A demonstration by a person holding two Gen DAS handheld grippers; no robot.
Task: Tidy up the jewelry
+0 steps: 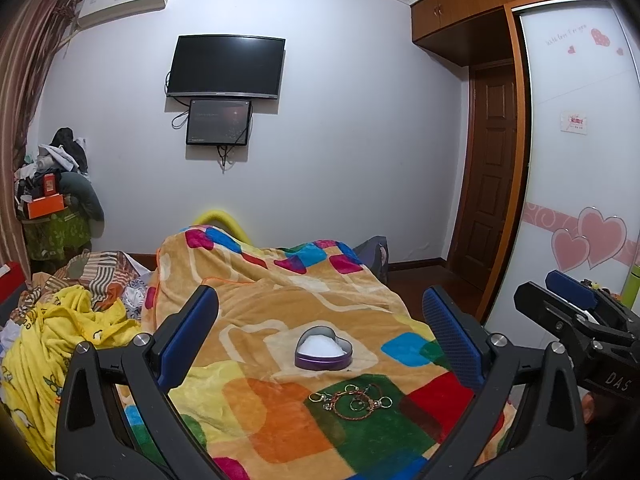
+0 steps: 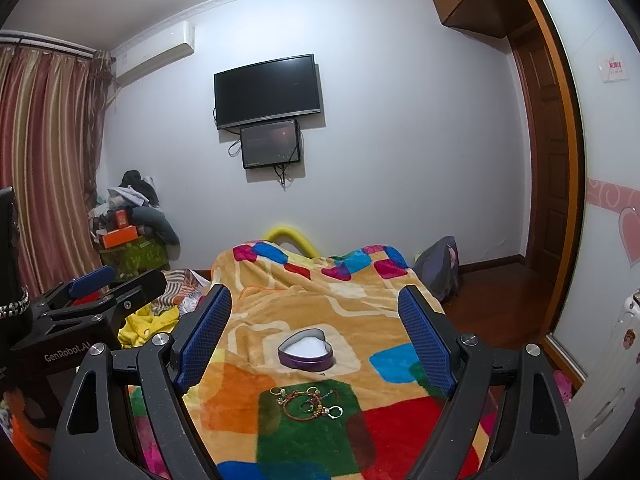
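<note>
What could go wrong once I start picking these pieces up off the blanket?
1. The jewelry lies in one overlapping cluster, rings inside the bracelet, so a pinch may drag several pieces at once.
2. The plush blanket is soft; fingers could snag pile or press small rings into it.
3. The heart-shaped tin sits loose on that soft surface and may tip or slide if bumped. Both the left gripper and right gripper are open and empty.

You are in a room lit evenly from above, with cool, fairly bright light. The white wall [image 1: 340, 140] ahead of your hand-held gripper glows softly, and the TV [image 1: 226, 66] casts a faint shadow under it. Both pictures bend hard at the edges and go black in the corners. The blanket [image 2: 320, 300] ahead looks sharp; the far curtain [image 2: 44, 160] looks a little soft.
</note>
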